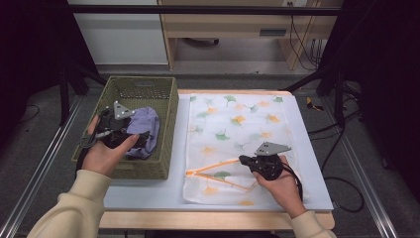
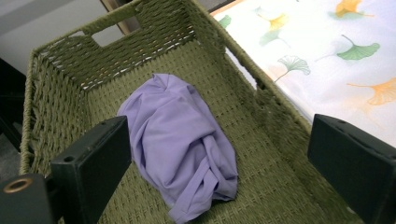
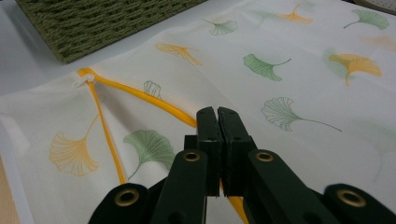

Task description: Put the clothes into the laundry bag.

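Observation:
A green woven basket (image 1: 169, 115) stands on the left of the table, with a crumpled purple cloth (image 1: 150, 125) lying in it. My left gripper (image 1: 137, 138) hangs open above that cloth (image 2: 182, 140); in the left gripper view its jaws (image 2: 224, 144) stand wide, one on each side, touching nothing. A white mesh bag (image 1: 237, 119) printed with green and orange leaves lies flat to the right. My right gripper (image 1: 242, 159) is shut on the bag's orange edge (image 3: 135, 93), its jaws (image 3: 217, 114) pressed together over the strip.
The basket's wall (image 2: 280, 121) runs between the cloth and the bag, and one corner of it (image 3: 93, 23) is near the right gripper. The white tabletop (image 1: 309, 153) ends in a wooden front edge. Metal rails flank the table and cables lie on the floor at the right.

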Tool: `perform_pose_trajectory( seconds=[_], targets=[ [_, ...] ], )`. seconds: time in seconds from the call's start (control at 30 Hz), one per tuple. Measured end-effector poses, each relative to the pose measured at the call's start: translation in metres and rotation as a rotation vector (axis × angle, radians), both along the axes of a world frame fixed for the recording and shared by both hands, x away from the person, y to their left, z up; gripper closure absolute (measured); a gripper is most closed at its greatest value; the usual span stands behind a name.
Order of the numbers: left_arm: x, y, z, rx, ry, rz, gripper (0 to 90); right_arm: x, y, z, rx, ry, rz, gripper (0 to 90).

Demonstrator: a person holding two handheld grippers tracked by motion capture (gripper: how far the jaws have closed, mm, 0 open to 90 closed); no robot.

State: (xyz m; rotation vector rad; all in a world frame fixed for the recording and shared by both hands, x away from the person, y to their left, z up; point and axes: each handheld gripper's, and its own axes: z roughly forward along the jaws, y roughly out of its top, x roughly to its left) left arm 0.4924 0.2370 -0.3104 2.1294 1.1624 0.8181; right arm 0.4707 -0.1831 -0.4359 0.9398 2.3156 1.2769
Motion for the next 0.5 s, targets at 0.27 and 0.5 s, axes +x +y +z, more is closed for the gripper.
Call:
perform_pose_trajectory(
  seconds=[0.27,0.5],
  targets=[
    [0.019,0.007,-0.004,0.005,0.003,0.022,5.9,0.0,-0.001,0.0,0.005,0.004,0.0,88.7],
    [0.038,0.01,-0.003,-0.005,0.011,0.03,6.1,0.001,-0.001,-0.001,0.005,0.008,0.001,88.6]
  ],
)
